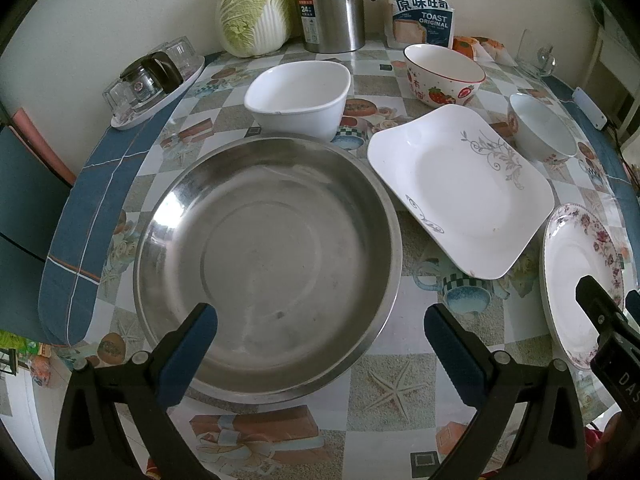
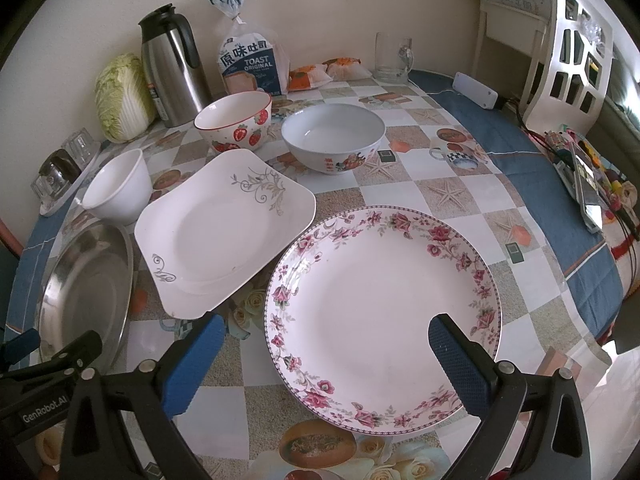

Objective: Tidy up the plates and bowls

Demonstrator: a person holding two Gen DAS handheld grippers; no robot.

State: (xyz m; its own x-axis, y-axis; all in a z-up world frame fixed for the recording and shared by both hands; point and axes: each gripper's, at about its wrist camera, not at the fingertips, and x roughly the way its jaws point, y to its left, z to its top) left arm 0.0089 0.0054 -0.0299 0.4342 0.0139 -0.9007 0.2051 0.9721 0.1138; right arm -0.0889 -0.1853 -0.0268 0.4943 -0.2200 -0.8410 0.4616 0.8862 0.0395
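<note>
The left gripper [image 1: 320,320] hangs over the near edge of a round stainless steel basin [image 1: 268,268], its blue-padded fingers [image 1: 192,348] spread wide and holding nothing; the basin has nothing inside, only reflections on its bottom. The right gripper [image 2: 326,334] hangs over the near part of a round floral plate [image 2: 380,304], and its fingers [image 2: 196,360] are also spread wide and touch nothing. The floral plate carries no food. Between the basin and the floral plate lies a square white plate [image 2: 220,232] with a grey vine pattern, set at an angle, just beside both; its near corner comes very close to the rim of the floral plate, and I cannot tell if they touch. Behind the basin stands a white square bowl [image 1: 298,96], with nothing in it. Farther back stands a strawberry bowl [image 2: 234,122] with a red rim, and to its right a pale blue-white bowl [image 2: 332,136] with a small red picture on the side; the visible inside of both shows nothing. All these rest on a table [image 2: 420,184] covered with a checked printed cloth. At the wall stand a napa cabbage [image 1: 254,8], a steel thermos jug [image 1: 330,4] and a bag of toast bread [image 2: 252,64]. A glass mug [image 2: 392,56] stands at the far right, and a small white tray [image 1: 160,96] at the left holds upturned glasses.
</note>
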